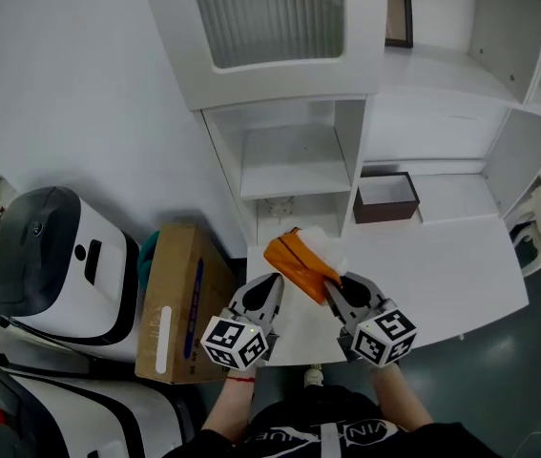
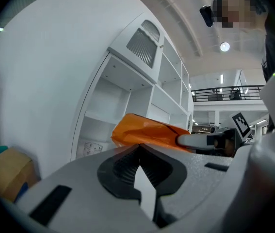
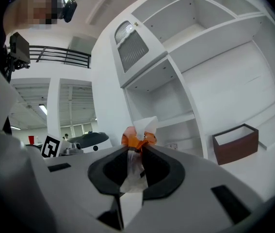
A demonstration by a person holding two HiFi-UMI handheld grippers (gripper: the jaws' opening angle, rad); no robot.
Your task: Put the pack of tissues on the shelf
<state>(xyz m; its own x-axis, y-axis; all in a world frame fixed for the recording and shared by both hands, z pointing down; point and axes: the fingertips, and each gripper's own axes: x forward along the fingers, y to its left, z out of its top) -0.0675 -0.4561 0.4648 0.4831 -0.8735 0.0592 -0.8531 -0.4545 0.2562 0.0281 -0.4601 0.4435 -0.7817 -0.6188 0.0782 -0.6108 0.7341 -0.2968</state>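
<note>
1. Head view: the orange pack of tissues (image 1: 299, 260), with white tissue showing at its far end, was held over the white table (image 1: 442, 265) near its left edge, before the open shelf (image 1: 289, 165). A brown box (image 1: 385, 198) stood to the right.
2. Left gripper view: the left gripper (image 2: 138, 147) was closed and empty.
3. Right gripper view: the right gripper (image 3: 135, 149) pinched the pack's end.

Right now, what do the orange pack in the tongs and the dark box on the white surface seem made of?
The orange pack: thin plastic film, slightly glossy; it creases, and soft white tissue pokes out. The dark box: probably matte brown wood or stiff board, judging by its straight rigid walls and pale inside; I can't tell which.
</note>
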